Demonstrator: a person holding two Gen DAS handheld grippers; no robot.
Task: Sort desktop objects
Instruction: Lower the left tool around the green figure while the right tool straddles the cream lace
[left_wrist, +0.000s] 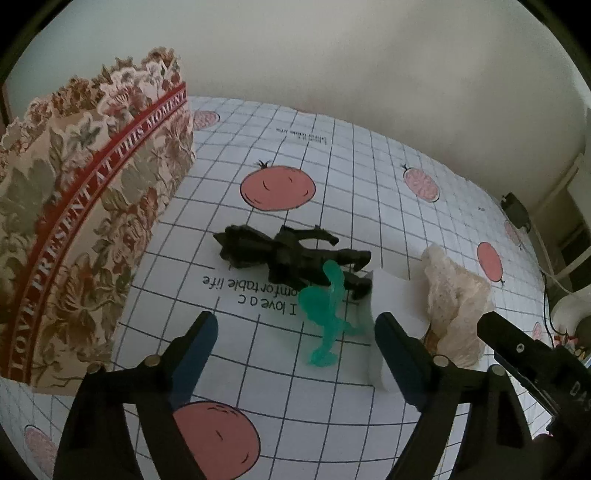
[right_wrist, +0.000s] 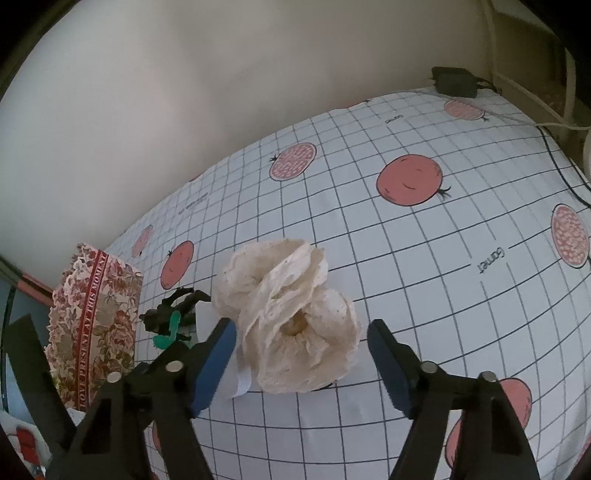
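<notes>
Reaching is the step in hand: the left gripper (left_wrist: 295, 341), jaws apart and gripping nothing, straddles the translucent green plastic figurine (left_wrist: 327, 321) lying against the dark toy figure (left_wrist: 291, 254) on the grid-printed tablecloth (left_wrist: 369, 166); the right gripper (right_wrist: 301, 349), likewise unclenched, brackets the crumpled cream lace bundle (right_wrist: 291, 317); each next needs lowering, then closing.

The left hand-held gripper (left_wrist: 295, 332) points down at a slant. Its two fingers, black with blue pads (left_wrist: 201, 350), stand wide apart, and the pads press on nothing. The right hand-held gripper (right_wrist: 301, 350) points down at a slant too. Its blue pads (right_wrist: 386, 363) are also wide apart and touch nothing. In the left view, one black finger of the right hand-held gripper shows close by at the right edge.
</notes>
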